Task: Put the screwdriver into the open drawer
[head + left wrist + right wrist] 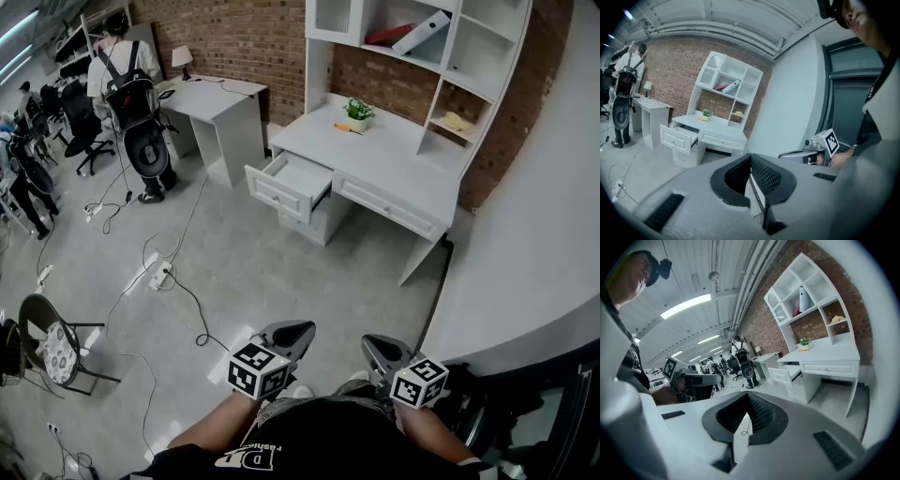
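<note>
A small screwdriver with an orange-yellow handle (pixel 348 129) lies in the upper middle of the head view. It rests on the top of a white wooden desk (pixel 394 161) with a shelf hutch, just below and left of a little green potted plant (pixel 357 111). The open white drawer (pixel 291 184) juts from the desk's left end, lower left of the screwdriver and apart from it. Both grey tongs sit at the bottom edge of that view, the left tongs (pixel 302 328) beside the right tongs (pixel 368 341), each with its marker cube. They are well apart from the screwdriver, with grey floor between. In each gripper view the ribbed pads meet at the tips, so both tongs are closed together with nothing between them, and the desk is small in the distance beyond.
</note>
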A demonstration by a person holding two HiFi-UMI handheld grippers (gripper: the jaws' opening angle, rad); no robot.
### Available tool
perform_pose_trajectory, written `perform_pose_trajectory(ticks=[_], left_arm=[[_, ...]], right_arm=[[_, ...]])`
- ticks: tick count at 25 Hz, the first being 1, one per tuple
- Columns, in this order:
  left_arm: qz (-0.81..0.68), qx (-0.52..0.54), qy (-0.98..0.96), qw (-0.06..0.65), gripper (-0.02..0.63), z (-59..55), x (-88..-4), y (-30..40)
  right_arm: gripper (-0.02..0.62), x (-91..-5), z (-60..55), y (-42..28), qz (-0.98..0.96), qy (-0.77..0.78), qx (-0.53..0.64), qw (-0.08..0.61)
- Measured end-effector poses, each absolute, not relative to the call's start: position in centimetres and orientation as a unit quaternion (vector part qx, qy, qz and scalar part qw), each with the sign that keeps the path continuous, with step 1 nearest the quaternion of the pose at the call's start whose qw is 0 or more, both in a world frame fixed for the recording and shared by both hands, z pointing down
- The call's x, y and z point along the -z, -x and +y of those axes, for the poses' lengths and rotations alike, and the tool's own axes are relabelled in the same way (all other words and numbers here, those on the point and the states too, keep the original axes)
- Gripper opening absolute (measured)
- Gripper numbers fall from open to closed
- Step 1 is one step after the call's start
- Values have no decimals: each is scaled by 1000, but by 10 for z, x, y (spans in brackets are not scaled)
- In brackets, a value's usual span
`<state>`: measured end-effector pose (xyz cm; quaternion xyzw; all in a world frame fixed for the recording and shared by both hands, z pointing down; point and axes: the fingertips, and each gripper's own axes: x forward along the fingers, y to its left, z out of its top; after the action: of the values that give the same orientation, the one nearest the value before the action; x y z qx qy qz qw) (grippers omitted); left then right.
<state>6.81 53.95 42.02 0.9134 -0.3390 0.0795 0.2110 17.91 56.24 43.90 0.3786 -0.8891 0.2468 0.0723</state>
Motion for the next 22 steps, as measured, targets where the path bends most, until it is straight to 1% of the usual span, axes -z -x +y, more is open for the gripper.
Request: perform_pose_trajectory(ticks=[15, 22], left_arm=[[-349, -80, -907, 224, 18, 521, -434, -62], [-351, -96, -901, 237, 18, 482, -446, -68]], right_arm=[[3, -447, 542, -178, -888, -372, -259, 83], [3, -458, 492, -183, -885, -367, -276, 76]])
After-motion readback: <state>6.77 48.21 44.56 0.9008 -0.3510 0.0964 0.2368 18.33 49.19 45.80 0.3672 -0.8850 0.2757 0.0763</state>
